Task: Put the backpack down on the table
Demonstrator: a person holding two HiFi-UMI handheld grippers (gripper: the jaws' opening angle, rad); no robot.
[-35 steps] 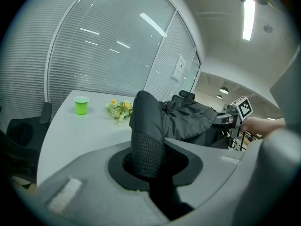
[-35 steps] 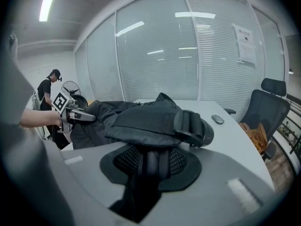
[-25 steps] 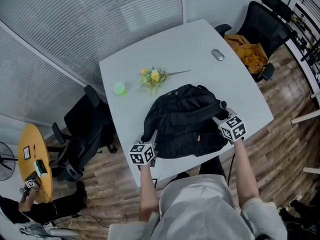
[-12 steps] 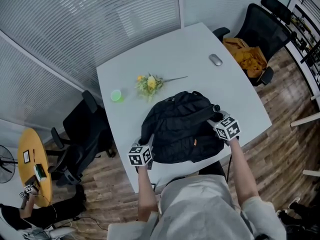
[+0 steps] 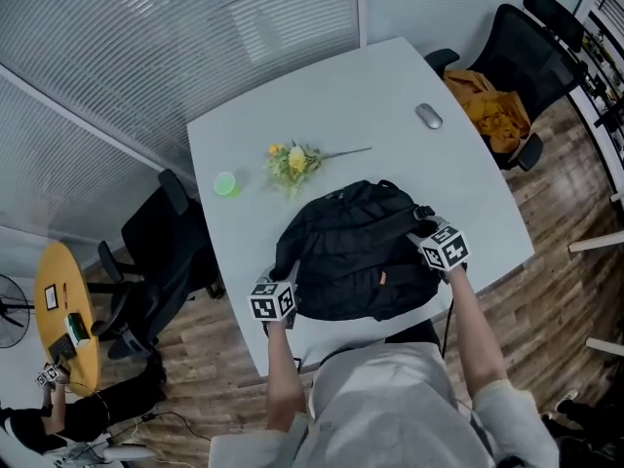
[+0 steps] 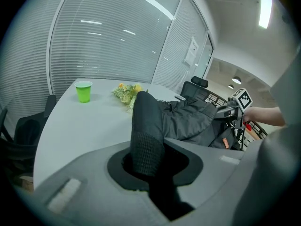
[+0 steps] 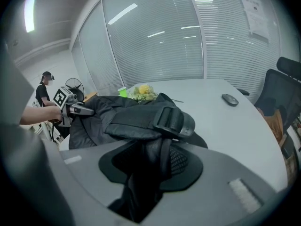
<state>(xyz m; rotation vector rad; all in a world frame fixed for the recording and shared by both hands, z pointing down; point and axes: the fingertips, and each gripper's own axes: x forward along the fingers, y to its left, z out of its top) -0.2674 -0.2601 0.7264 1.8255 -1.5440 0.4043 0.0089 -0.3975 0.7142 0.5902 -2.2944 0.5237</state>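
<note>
Left arm: bare forearm (image 5: 283, 369) reaches up from the lower middle of the head view. The left hand-held gripper (image 5: 292, 275) meets the lower left edge of the backpack (image 5: 356, 252).
Left grip: the left hand-held gripper (image 6: 150, 160) is clenched on a padded strap (image 6: 146, 131) that rises out of its jaws.
Right arm: forearm (image 5: 473, 330) slants up from the lower right. The right hand-held gripper (image 5: 425, 226) sits at the pack's right side, level with its middle.
Right grip: the right hand-held gripper (image 7: 150, 168) is clenched on a buckled strap (image 7: 160, 121) bunched between the jaws.
Backpack: black, slumped at the centre of the frame on the near half of the counter (image 5: 341, 86). It seems to rest on the surface, though its underside is hidden.
Writing: a small orange tag (image 5: 383, 280) on the pack and a paper sheet (image 7: 254, 6) on the glass both carry print too small to read.
Counter: white, with a green cup (image 5: 226, 184) and a flower bunch (image 5: 292, 161) above and left of the pack, and a mouse (image 5: 428, 116) at upper right.
Room: slatted glass walls (image 5: 195, 27) and a wood floor (image 5: 546, 193). Black office chairs stand at left (image 5: 156, 261) and upper right (image 5: 526, 47), the latter holding an orange cloth (image 5: 492, 115). A round yellow table (image 5: 68, 300) stands at far left.
</note>
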